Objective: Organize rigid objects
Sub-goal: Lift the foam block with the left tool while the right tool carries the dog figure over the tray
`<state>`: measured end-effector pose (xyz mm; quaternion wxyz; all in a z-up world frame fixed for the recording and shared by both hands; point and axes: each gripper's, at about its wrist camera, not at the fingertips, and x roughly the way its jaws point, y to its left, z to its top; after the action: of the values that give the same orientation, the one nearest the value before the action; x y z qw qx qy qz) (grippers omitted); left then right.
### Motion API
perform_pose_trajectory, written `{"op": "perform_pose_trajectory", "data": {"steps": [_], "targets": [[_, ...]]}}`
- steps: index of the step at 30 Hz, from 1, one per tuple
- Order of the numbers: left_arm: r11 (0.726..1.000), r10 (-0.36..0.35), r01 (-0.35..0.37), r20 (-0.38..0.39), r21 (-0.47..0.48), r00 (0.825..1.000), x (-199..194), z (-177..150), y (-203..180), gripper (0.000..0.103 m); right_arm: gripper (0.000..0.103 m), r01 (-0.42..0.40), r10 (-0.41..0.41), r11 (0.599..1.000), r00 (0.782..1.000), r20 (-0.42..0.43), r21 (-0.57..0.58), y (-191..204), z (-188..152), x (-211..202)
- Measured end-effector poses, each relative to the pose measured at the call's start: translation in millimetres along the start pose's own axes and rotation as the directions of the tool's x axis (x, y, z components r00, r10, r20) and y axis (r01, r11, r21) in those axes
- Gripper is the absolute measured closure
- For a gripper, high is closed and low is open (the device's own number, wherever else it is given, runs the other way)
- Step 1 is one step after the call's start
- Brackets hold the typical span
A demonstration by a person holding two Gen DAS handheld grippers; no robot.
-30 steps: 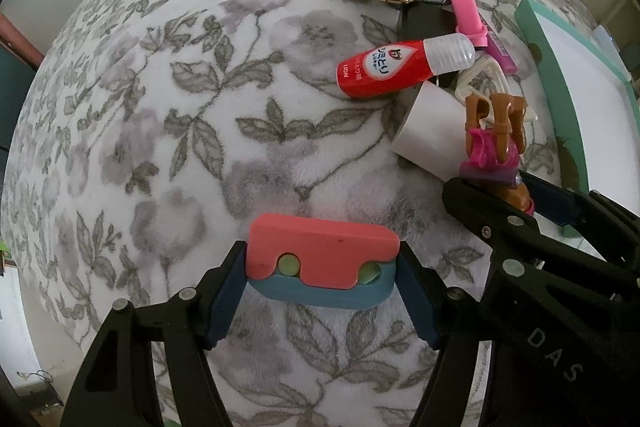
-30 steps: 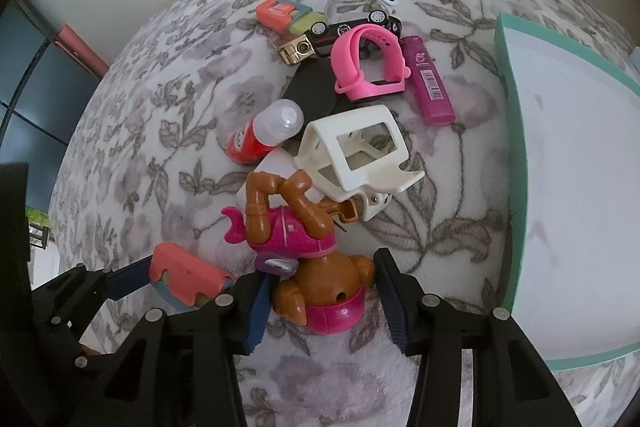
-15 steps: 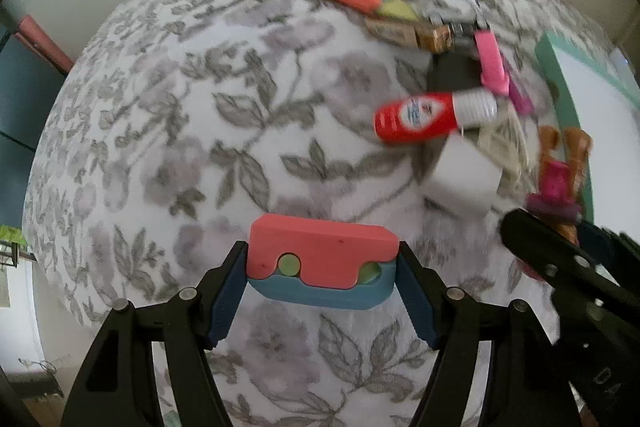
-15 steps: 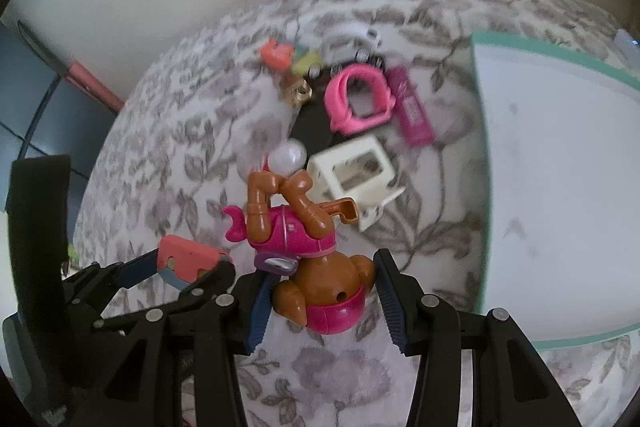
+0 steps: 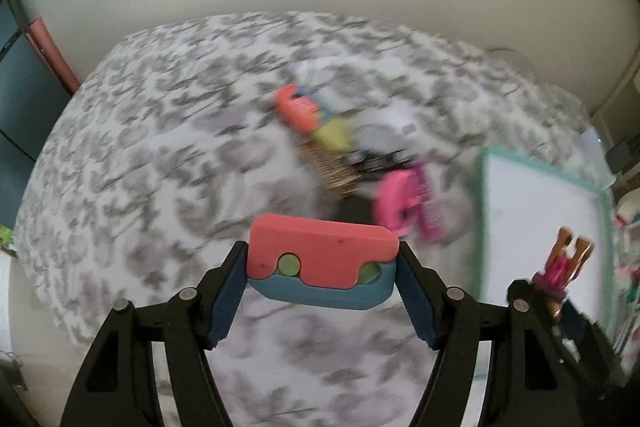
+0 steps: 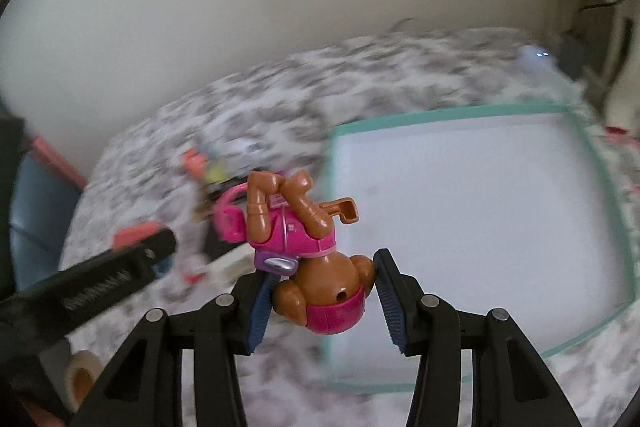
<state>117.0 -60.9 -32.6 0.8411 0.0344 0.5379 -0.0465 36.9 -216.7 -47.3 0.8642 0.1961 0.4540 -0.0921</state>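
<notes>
My left gripper point(image 5: 322, 277) is shut on a red and blue toy block point(image 5: 322, 267), held above the flowered bedspread point(image 5: 140, 155). My right gripper point(image 6: 322, 293) is shut on a brown and pink toy dog point(image 6: 304, 239), held upside down by its head, near the left edge of a white tray with a teal rim point(image 6: 452, 117). The toy dog also shows at the right of the left wrist view point(image 5: 562, 267), and the tray too point(image 5: 482, 211). The left gripper's arm point(image 6: 88, 287) shows in the right wrist view.
A blurred pile remains on the bedspread: a red and yellow block point(image 5: 300, 107), a pink watch strap point(image 5: 400, 199), a gold object point(image 5: 332, 167), a toy car point(image 5: 376, 159). A roll of tape point(image 6: 82, 375) lies low left. A wall stands behind the bed.
Both grippers have lifted with their toys and swung right toward the tray. The pile has dropped farther away. The view is motion-blurred now.
</notes>
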Motion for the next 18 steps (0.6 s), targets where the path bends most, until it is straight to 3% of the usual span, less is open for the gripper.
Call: {"op": "perform_pose_trajectory", "data": {"steps": [8,18], "targets": [[0.991,-0.063,0.055,0.061,0.119,0.996,-4,7,-91,0.03,0.052,0.16,-0.166,0.974,0.986,0.024,0.161,-78,18,-3],[0.978,-0.112,0.102,0.045,0.18,0.993,14,8,-154,0.03,0.052,0.333,-0.362,0.91,0.929,0.082,0.246,-135,35,-18]]}}
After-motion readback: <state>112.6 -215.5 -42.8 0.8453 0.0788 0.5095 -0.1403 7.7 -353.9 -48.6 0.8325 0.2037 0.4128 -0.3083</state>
